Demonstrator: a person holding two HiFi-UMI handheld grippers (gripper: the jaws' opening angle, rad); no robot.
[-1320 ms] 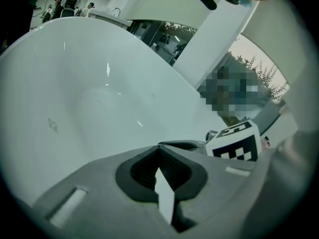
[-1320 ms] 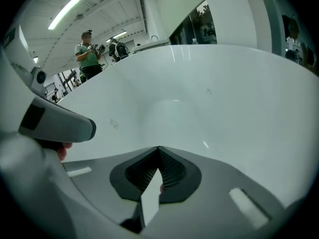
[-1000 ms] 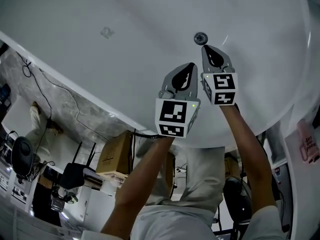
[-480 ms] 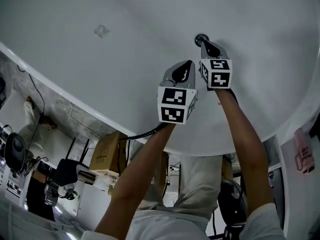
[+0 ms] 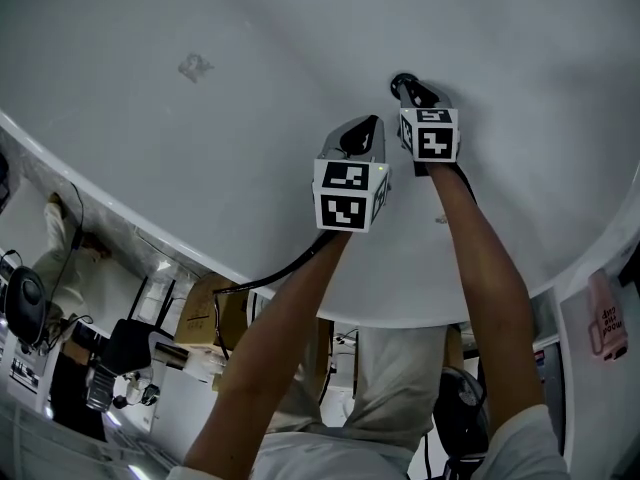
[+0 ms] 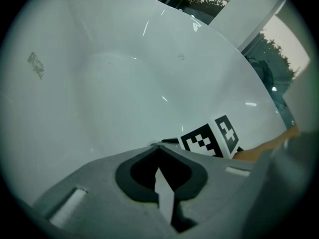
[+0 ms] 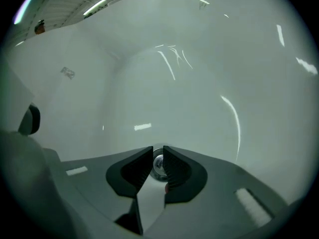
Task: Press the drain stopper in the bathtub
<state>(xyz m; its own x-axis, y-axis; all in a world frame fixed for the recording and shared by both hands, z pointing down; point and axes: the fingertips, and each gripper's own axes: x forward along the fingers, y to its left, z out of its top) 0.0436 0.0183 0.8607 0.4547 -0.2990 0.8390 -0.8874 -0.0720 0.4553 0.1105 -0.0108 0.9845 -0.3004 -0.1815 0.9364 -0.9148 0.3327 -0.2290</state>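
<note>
The round chrome drain stopper [image 5: 401, 82] sits in the floor of the white bathtub [image 5: 250, 148]. My right gripper [image 5: 408, 90] has its tips right at the stopper, which they partly cover. In the right gripper view the stopper [image 7: 158, 164] shines through a narrow slit between the nearly closed pads [image 7: 133, 171], wider than the slit and under the tips. My left gripper [image 5: 364, 130] hovers shut just left of and behind the right one, holding nothing. In the left gripper view its tips [image 6: 157, 147] meet over bare tub floor.
A small grey mark [image 5: 191, 66] lies on the tub floor far to the left. The tub rim [image 5: 120, 213] curves along the near side. Beyond it are a cardboard box [image 5: 215, 303] and a cable [image 5: 280, 268]. A pink bottle [image 5: 604, 318] stands at the right.
Both grippers have moved forward into the tub. The right gripper's tips went from just short of the stopper to resting on it. The left gripper followed alongside.
</note>
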